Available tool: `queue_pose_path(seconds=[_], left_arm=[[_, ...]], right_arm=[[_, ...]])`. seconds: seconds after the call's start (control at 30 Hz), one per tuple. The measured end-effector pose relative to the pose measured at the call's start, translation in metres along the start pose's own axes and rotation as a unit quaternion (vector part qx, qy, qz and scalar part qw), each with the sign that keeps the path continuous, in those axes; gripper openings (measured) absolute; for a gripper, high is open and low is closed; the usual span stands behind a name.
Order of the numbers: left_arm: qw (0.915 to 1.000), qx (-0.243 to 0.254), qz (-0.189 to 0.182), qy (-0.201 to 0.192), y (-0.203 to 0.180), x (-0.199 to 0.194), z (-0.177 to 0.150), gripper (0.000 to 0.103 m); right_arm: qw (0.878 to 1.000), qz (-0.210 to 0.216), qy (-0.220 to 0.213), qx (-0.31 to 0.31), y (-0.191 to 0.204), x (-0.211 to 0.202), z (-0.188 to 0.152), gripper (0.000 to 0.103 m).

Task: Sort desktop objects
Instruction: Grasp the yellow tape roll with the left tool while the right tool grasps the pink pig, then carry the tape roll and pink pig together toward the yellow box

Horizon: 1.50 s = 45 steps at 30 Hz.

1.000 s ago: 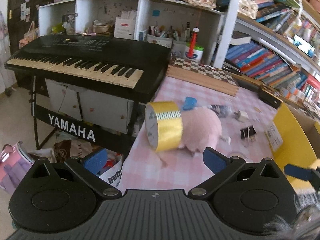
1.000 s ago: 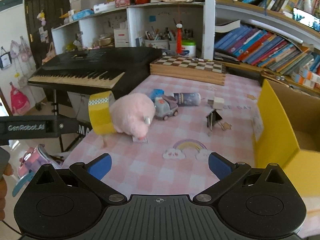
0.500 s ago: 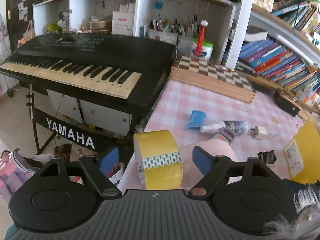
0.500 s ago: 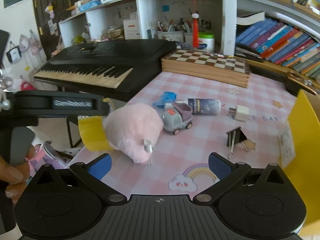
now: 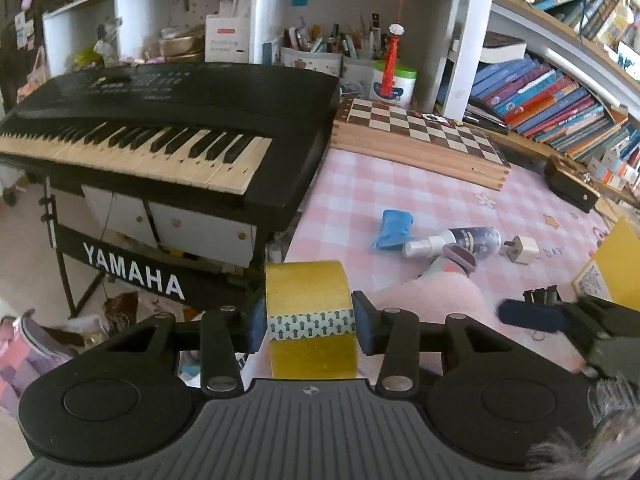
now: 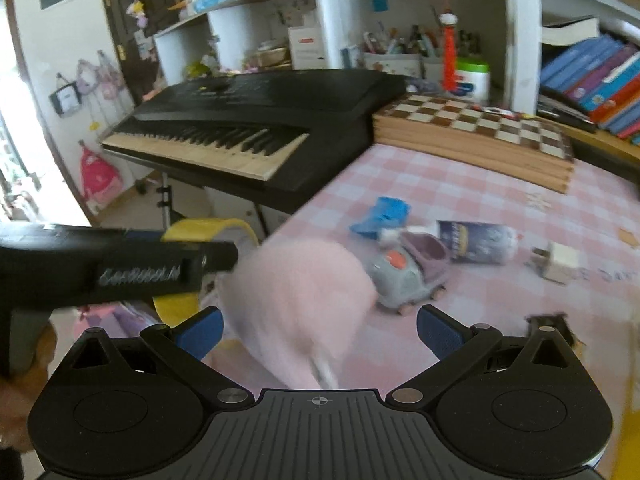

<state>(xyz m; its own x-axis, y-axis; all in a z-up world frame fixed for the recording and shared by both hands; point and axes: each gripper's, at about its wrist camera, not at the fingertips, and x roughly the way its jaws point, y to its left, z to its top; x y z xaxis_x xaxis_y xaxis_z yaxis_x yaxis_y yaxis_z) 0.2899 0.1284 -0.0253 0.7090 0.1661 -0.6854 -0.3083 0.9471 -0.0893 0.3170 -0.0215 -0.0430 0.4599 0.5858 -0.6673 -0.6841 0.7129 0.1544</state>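
My left gripper (image 5: 310, 330) is shut on the yellow tape roll (image 5: 308, 296), its blue pads pressing both flat sides at the table's left edge. The roll also shows in the right wrist view (image 6: 208, 232), behind the left gripper's body. A pink plush toy (image 6: 304, 296) lies between the fingers of my right gripper (image 6: 318, 332), which is open around it; the view is blurred. The plush also shows right of the tape in the left wrist view (image 5: 432, 300). A grey toy car (image 6: 404, 276), spray bottle (image 6: 476, 240), blue packet (image 6: 380, 214) and white plug (image 6: 560, 262) lie beyond.
A black Yamaha keyboard (image 5: 160, 128) stands left of the pink checked table (image 5: 400, 184). A chessboard box (image 5: 424, 132) lies at the back. A yellow box (image 5: 616, 264) is at the right, a black binder clip (image 5: 540, 294) near it. Shelves of books stand behind.
My left gripper moved in and closed on the tape roll. My right gripper moved forward so that the plush now sits between its open fingers.
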Motion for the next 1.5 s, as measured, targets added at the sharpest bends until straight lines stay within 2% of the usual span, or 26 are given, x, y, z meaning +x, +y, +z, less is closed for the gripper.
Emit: queue_pose_path(seconds=[0.17,0.37,0.6,0.73,0.93,1.2,1.5], left_arm=[[0.9995,-0.03,-0.011,0.006,0.015,-0.008,-0.006,0.04],[0.9989,-0.047,-0.001,0.0,0.022,-0.013,-0.008,0.039],[0.9983,-0.059,-0.003,-0.002,0.028,-0.02,-0.01,0.039],[0.9977,-0.065,-0.016,-0.011,0.026,-0.028,-0.01,0.039],[0.997,-0.059,-0.043,-0.027,0.018,-0.045,-0.01,0.038],[0.9949,-0.039,-0.084,-0.04,0.011,-0.074,-0.017,0.038],[0.9903,-0.013,-0.129,-0.05,0.008,-0.114,-0.033,0.038]], right_arm=[[1.0,0.02,0.014,-0.012,0.005,0.014,0.001,0.103],[0.999,0.031,0.021,0.035,-0.003,0.032,0.003,0.102],[0.997,0.047,0.029,0.059,-0.013,0.027,0.005,0.081],[0.997,0.044,0.021,0.064,-0.013,0.012,0.004,0.08],[0.997,0.026,0.005,0.069,-0.011,-0.018,0.001,0.08],[0.997,-0.021,-0.022,0.069,-0.007,-0.064,-0.009,0.08],[0.993,-0.058,-0.035,0.095,0.004,-0.107,-0.034,0.081]])
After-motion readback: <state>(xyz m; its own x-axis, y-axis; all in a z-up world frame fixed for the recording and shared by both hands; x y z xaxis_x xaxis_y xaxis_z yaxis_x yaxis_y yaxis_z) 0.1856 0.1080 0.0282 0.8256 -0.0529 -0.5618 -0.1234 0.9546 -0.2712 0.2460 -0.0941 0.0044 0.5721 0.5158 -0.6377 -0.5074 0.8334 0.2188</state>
